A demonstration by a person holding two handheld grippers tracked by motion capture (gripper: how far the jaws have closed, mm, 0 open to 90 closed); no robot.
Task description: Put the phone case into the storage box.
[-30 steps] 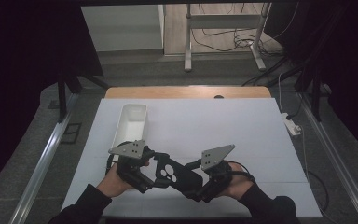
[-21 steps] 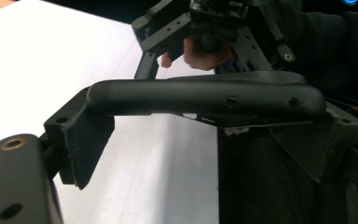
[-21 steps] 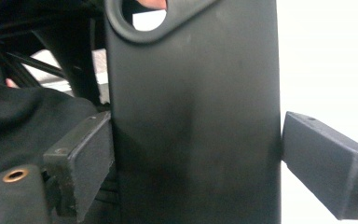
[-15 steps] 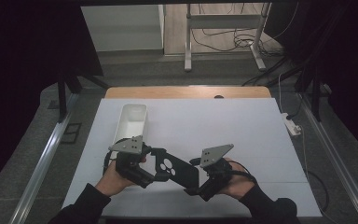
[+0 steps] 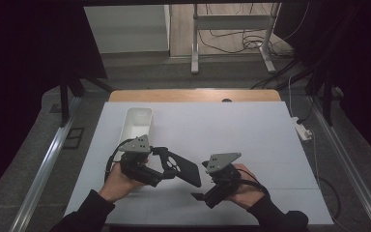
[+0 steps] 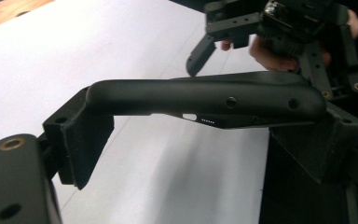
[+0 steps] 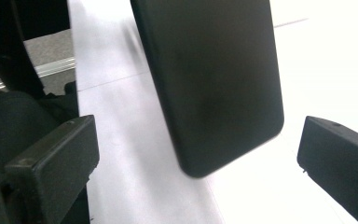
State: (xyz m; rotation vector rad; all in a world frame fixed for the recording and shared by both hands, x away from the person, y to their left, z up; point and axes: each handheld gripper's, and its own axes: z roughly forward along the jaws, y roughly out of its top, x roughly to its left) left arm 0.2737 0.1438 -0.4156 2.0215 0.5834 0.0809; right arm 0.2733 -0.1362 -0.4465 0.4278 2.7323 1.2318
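Note:
A flat black phone case with round camera holes hangs above the white table sheet, between the two hands. My left gripper is shut on its near end. In the left gripper view the case lies edge-on across both pads. My right gripper faces the case's other end. Its jaws have just been opening and now stand wide. The rounded end of the case sits between the right gripper pads, touching neither.
A long white tray stands on the sheet just beyond the left hand. A wooden table edge runs along the back. Metal rails flank the table, and a power strip lies off its right side.
The right gripper's jaws have spread apart and let go of the case's end. The left gripper still holds the case, and both hands stay about where they were.

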